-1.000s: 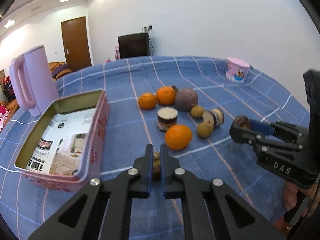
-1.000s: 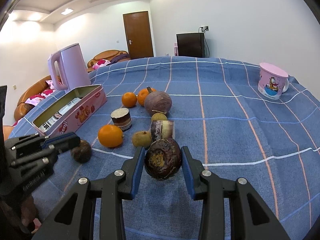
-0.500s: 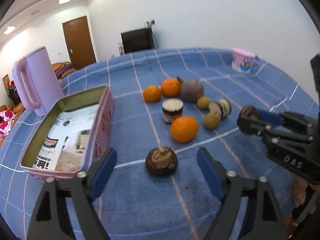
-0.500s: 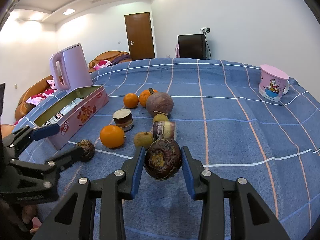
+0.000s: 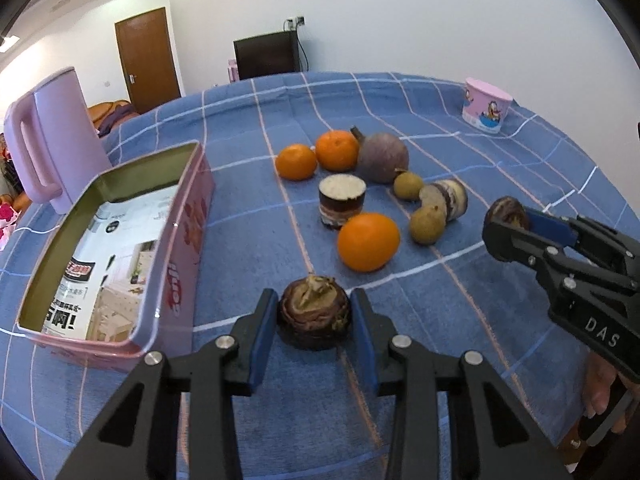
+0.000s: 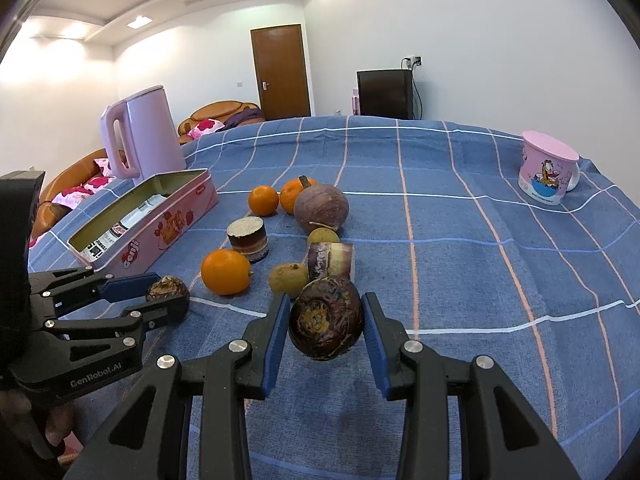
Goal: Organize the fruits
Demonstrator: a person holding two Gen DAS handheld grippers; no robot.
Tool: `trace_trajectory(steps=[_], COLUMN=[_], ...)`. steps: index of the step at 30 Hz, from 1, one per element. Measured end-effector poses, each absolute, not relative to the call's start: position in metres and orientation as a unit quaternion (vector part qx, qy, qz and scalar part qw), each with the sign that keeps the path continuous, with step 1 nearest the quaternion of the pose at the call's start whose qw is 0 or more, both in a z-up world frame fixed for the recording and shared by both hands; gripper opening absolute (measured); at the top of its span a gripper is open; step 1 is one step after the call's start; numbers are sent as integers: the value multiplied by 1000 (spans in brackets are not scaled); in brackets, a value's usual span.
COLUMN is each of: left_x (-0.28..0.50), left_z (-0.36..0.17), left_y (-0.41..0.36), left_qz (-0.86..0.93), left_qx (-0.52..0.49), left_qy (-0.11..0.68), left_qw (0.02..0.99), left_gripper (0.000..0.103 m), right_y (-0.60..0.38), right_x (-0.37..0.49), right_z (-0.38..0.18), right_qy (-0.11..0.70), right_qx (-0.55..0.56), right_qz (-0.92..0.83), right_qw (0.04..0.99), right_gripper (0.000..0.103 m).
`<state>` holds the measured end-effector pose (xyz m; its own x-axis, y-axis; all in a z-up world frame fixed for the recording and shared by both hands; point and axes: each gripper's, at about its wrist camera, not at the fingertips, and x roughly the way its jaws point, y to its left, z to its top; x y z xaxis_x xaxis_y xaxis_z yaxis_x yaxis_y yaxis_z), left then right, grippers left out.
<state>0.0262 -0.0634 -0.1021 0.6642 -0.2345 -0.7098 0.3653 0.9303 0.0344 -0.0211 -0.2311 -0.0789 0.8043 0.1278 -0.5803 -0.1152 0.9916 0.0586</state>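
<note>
My left gripper [image 5: 313, 299] is closing on a dark brown water chestnut [image 5: 314, 320], and both pads touch its sides. The chestnut sits low on the blue checked cloth [image 5: 256, 248], right of the open pink tin [image 5: 188, 216]. My right gripper [image 6: 326, 304] is shut on a second water chestnut [image 6: 326, 324], held a little above the cloth. Beyond lie three oranges, the nearest [image 5: 368, 242], a big purple round fruit [image 5: 383, 156], two longans [image 5: 427, 226], a cut stub [image 5: 342, 200] and a cut piece [image 5: 450, 198].
A pink kettle [image 5: 52, 140] stands behind the tin at the far left. A pink cartoon mug [image 6: 548, 176] sits at the far right of the table. A person's hand [image 5: 600, 392] holds the right gripper near the table's front edge.
My left gripper, shut on the chestnut's thin edge a second ago, opened wide and let it down, then closed around its sides. The right gripper and its chestnut have not moved.
</note>
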Motion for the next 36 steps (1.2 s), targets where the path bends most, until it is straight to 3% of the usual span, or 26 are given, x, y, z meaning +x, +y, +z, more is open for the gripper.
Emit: trace_trajectory(steps=[14,36], left_x=[22,73], left_z=[-63,-46], left_y=[-34,45], left_qz=[-108,-34], left_qx=[71,24], left_qy=[287,274], left_qw=[949,961], left_gripper=[39,39], right_y=[-202,-119], right_x=[-14,45], right_z=[-53,-27], right_qy=[273,272], right_qx=[-10,-43], right_qz=[111,193], right_qw=[956,942], right_gripper=[39,39])
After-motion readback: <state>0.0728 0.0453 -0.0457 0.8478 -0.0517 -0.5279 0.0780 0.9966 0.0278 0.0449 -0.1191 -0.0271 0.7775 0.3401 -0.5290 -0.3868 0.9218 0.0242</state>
